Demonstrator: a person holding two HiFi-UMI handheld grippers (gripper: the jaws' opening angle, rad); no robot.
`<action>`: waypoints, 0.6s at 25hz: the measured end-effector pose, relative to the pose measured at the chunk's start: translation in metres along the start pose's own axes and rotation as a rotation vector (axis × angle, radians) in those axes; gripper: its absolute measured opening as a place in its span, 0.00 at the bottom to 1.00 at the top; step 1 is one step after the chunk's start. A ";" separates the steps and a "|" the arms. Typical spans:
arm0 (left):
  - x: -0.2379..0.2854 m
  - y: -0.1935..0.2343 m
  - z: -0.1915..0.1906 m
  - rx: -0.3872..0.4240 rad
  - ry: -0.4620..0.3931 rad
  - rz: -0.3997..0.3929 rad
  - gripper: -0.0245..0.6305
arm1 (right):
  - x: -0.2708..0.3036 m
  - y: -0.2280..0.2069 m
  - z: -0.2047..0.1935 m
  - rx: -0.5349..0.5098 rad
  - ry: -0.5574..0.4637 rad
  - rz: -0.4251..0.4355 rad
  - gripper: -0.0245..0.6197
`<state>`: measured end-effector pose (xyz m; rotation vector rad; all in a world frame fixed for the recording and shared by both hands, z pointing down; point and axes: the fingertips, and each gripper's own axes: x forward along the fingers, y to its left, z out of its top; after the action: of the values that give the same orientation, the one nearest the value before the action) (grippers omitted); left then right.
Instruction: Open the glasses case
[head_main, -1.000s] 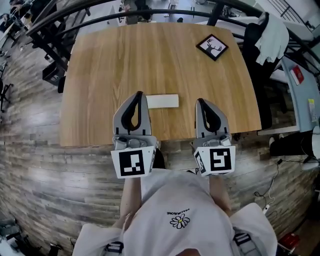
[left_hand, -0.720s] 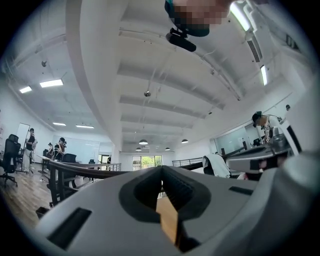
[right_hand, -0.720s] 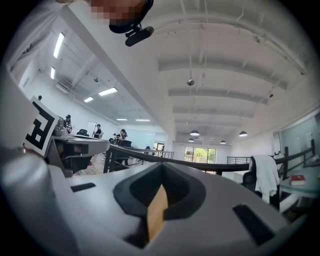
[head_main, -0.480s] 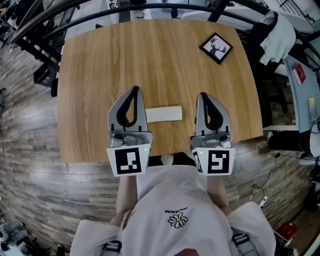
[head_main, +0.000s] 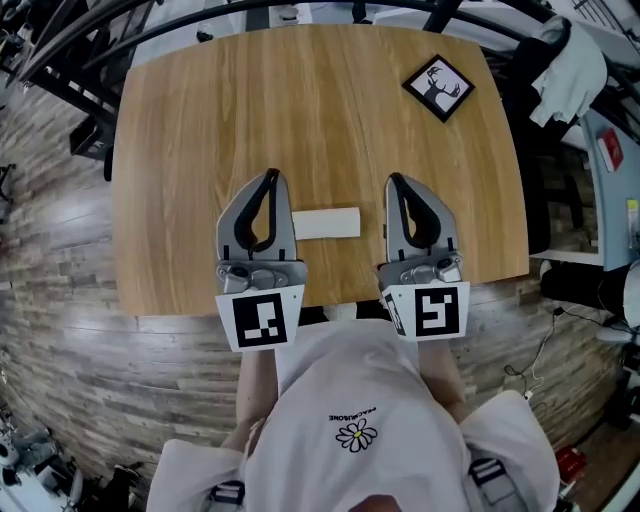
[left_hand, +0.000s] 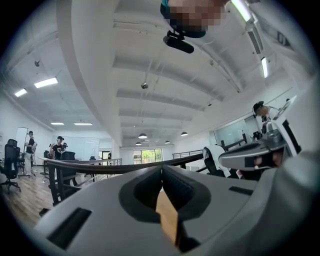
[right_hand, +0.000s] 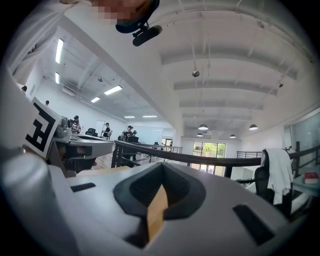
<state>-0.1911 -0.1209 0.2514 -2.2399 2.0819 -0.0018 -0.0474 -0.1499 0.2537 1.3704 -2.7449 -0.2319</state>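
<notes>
A flat, pale, rectangular glasses case (head_main: 325, 223) was seen on the wood-grain table (head_main: 300, 110) — flanked by the left gripper (head_main: 269, 177) and right gripper (head_main: 394, 181), both clenched empty.

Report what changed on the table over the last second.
The left gripper and right gripper both moved forward over the table. Their tips now reach well beyond the white glasses case lying between them. Nothing was taken hold of or let go. Both sets of jaws stayed shut and empty. The case stayed closed in its place, and the deer picture did not move.
</notes>
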 end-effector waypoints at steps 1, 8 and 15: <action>0.001 -0.001 -0.001 0.009 0.009 -0.004 0.06 | 0.001 0.000 -0.001 -0.001 0.002 0.007 0.05; 0.015 0.006 -0.009 0.041 0.053 -0.002 0.07 | 0.008 -0.004 -0.016 -0.014 0.041 0.074 0.05; 0.040 -0.011 -0.017 0.116 0.091 -0.166 0.12 | 0.005 -0.002 -0.058 -0.024 0.149 0.198 0.05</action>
<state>-0.1778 -0.1607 0.2671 -2.3749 1.8762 -0.2329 -0.0413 -0.1610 0.3106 1.0545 -2.7181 -0.1446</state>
